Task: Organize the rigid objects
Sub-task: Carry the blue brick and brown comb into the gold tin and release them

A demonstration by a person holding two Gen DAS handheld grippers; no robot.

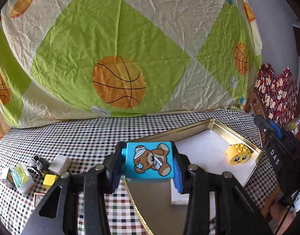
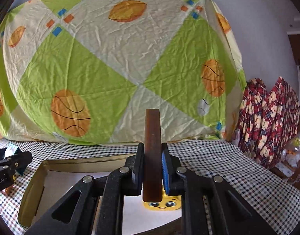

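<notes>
Left wrist: left hand-held gripper clamps teddy block; clutter pile beside.

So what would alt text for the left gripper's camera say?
The left gripper clamps a blue teddy-bear block above a checked tablecloth. Right of it, a yellow smiley block sits in a shallow gold tin.

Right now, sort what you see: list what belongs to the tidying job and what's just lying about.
Job:
- blue bear block, held in left gripper
- brown flat piece, held in right gripper
- yellow face block
- gold tin
- small loose items

Lying about:
- basketball sheet
- red patterned cloth
</notes>
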